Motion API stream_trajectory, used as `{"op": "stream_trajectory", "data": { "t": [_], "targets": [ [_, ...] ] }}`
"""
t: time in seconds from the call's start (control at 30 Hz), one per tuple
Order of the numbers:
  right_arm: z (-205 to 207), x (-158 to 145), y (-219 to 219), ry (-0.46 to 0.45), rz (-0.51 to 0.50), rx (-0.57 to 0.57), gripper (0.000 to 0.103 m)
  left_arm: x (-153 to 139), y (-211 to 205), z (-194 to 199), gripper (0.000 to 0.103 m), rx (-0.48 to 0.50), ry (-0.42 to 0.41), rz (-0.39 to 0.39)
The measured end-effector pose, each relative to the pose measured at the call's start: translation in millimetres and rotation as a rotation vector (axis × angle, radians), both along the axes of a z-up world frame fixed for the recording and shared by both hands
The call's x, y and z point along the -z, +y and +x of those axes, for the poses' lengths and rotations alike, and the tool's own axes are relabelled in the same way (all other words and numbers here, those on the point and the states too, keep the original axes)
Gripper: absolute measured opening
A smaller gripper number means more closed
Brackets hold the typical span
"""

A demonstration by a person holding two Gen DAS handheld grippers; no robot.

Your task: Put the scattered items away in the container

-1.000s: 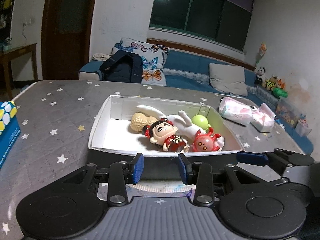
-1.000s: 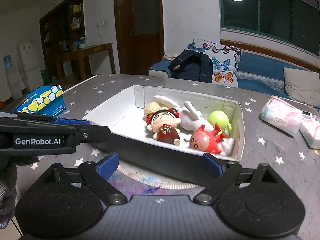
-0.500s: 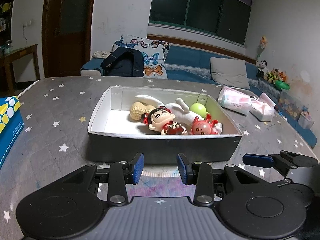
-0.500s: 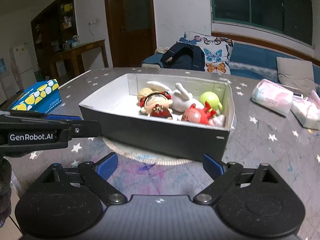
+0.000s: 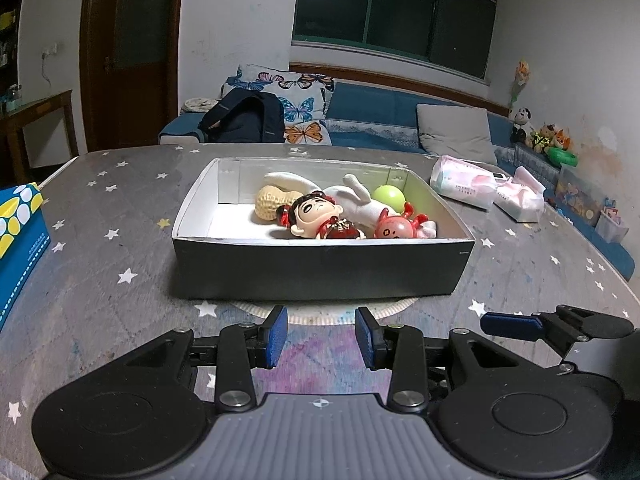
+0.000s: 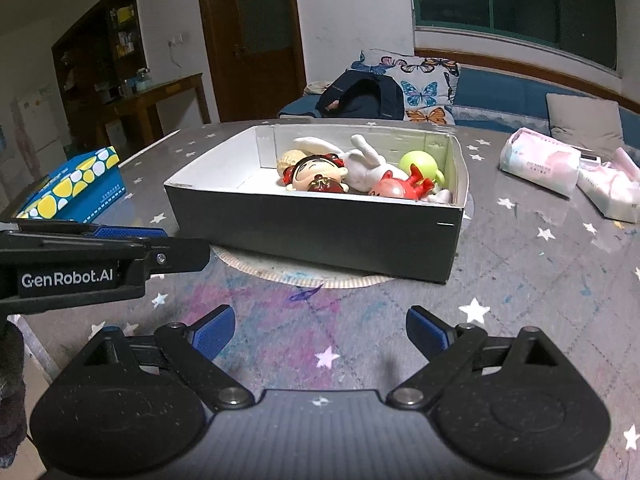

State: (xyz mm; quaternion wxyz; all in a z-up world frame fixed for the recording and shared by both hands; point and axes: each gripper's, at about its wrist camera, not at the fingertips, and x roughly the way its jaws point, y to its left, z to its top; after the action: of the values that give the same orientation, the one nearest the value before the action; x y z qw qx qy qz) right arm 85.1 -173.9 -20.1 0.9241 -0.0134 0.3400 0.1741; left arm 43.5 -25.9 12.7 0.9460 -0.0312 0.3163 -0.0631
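A black box with a white inside (image 5: 320,268) (image 6: 312,236) stands on the star-patterned table. It holds a doll with red hair buns (image 5: 316,218) (image 6: 316,174), a red crab toy (image 5: 396,229) (image 6: 396,188), a white plush rabbit (image 5: 356,196) (image 6: 364,160), a green ball (image 5: 389,197) (image 6: 418,164) and a peanut toy (image 5: 270,202). My left gripper (image 5: 321,336) is open and empty, in front of the box. My right gripper (image 6: 320,330) is open wide and empty, further back from the box.
A blue and yellow tissue box (image 5: 18,240) (image 6: 76,184) lies at the left. Pink tissue packs (image 5: 466,182) (image 6: 540,160) lie at the right. A round mat (image 6: 296,272) sits under the box. A sofa with a dark bag (image 5: 244,118) is behind the table.
Both grippers have pulled back and lowered away from the box, so more table shows in front of it. The toys have not moved.
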Motion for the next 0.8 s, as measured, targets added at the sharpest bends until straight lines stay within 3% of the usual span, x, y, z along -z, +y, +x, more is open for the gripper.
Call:
{"op": "stream_trajectory", "data": {
  "t": [0.8],
  "targets": [
    [-17.7, 7.7, -1.7, 0.021, -0.018, 0.038, 0.094, 10.2, -12.4, -26.0, 0.039, 0.031, 0.008, 0.048]
  ]
}}
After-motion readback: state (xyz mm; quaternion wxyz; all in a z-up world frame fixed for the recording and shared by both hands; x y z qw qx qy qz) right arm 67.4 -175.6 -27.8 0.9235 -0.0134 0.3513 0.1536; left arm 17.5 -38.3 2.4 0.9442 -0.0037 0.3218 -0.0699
